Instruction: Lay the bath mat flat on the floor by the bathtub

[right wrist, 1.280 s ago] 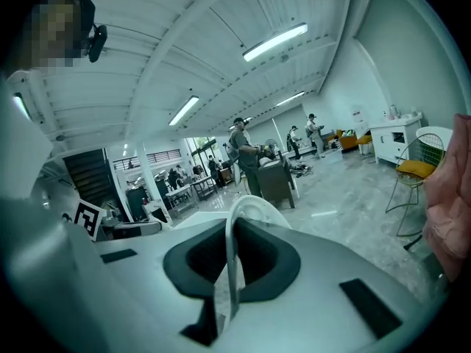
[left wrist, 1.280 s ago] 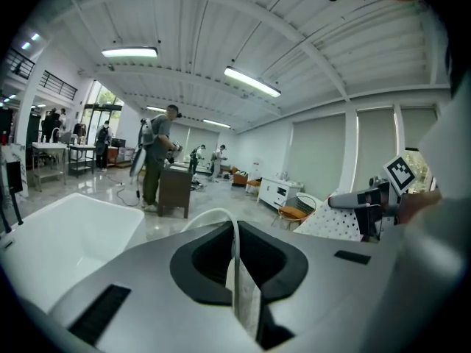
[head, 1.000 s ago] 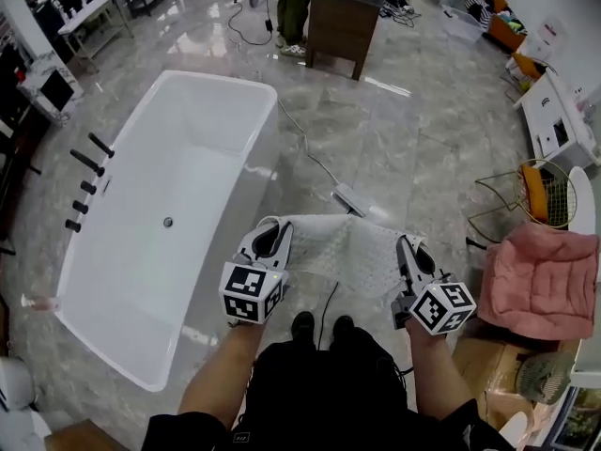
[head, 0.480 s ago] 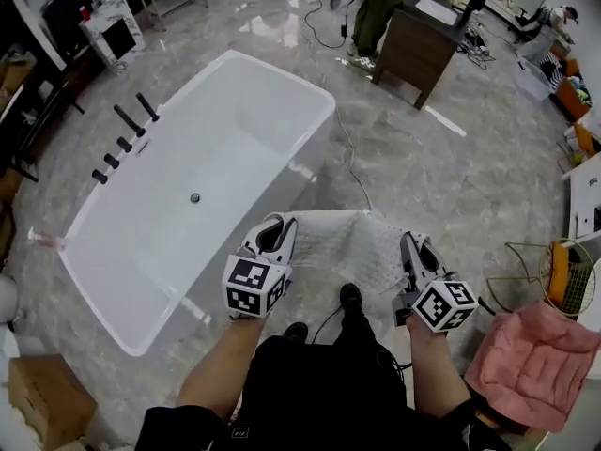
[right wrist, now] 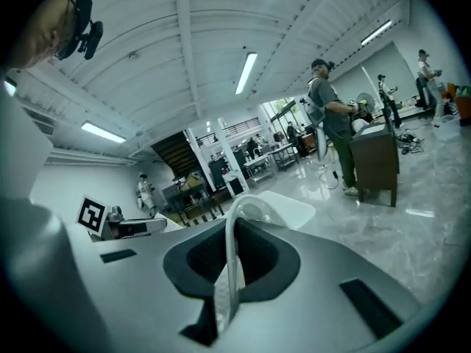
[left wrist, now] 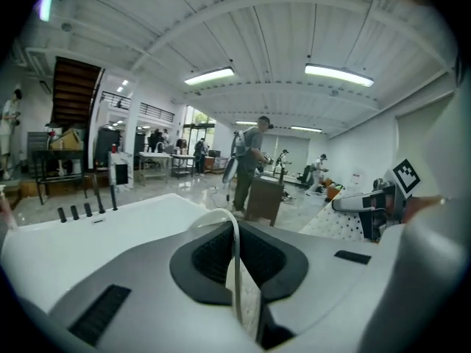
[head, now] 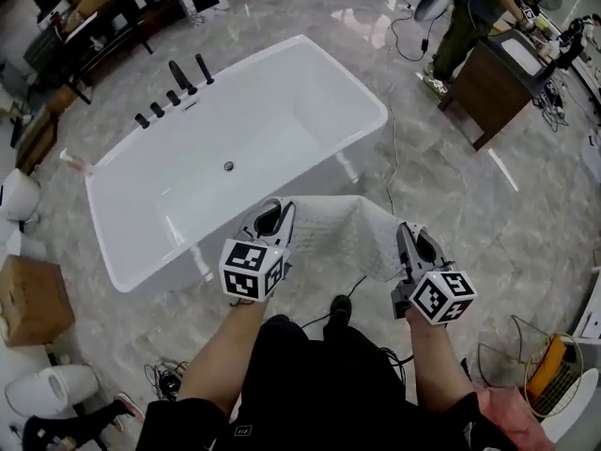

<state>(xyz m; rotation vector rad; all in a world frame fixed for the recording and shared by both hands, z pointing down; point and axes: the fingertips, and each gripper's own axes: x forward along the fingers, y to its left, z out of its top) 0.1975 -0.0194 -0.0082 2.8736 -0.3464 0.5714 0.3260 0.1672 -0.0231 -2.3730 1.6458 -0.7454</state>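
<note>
A white dotted bath mat (head: 346, 232) hangs stretched between my two grippers, above the grey marble floor and just right of the white bathtub (head: 239, 153). My left gripper (head: 271, 216) is shut on the mat's left edge, a thin white strip pinched between the jaws (left wrist: 235, 285). At the mat's right edge my right gripper (head: 410, 240) is shut the same way, with the mat's edge (right wrist: 229, 271) in its jaws. Each gripper view shows the other gripper across the mat. The mat's lower part is hidden behind my arms.
Black taps (head: 175, 90) line the tub's far side. A cable (head: 391, 153) runs across the floor past the tub's corner. A person (head: 462, 17) stands by a dark wooden cabinet (head: 495, 78). A cardboard box (head: 30, 299) sits at left, a wire basket (head: 545, 369) at right.
My view has swung around, so the tub now lies farther up and to the left of the mat. Both grippers keep the same hold on the mat.
</note>
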